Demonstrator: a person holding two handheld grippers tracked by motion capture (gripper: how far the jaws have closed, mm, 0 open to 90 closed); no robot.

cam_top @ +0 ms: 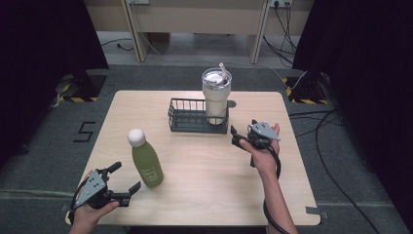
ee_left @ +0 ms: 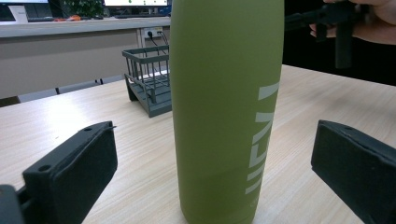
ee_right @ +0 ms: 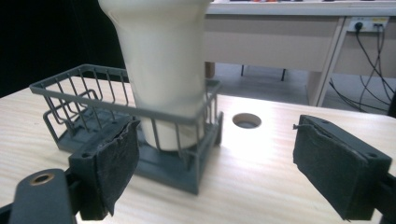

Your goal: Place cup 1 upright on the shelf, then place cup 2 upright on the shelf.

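The green bottle (cam_top: 147, 163) stands upright on my near-left part of the table (cam_top: 204, 195), long axis straight up, white cap (cam_top: 136, 137) at the top and base flat on the wood. In the left gripper view the white lettering (ee_left: 261, 140) runs up its side, reading bottom to top (I can't make out the word itself).

My left gripper (cam_top: 118, 183) sits just beside the bottle near the front edge, its jaws spread wide. In its own view the bottle rises between the two black pads (ee_left: 79, 172), with bare table showing on either side, so nothing is gripped.

Farther back, a dark wire basket (cam_top: 187, 117) sits at the middle of the table, and a cream tumbler (cam_top: 216, 97) with a straw (cam_top: 223, 68) stands upright in its right end.

My right gripper (cam_top: 237, 136) is just right of the basket, pointing at it. Its jaws are partly apart and empty; in its own view the basket's near corner and the tumbler's lower body sit beyond them. A round hole (ee_right: 246, 120) in the tabletop shows just past the basket.
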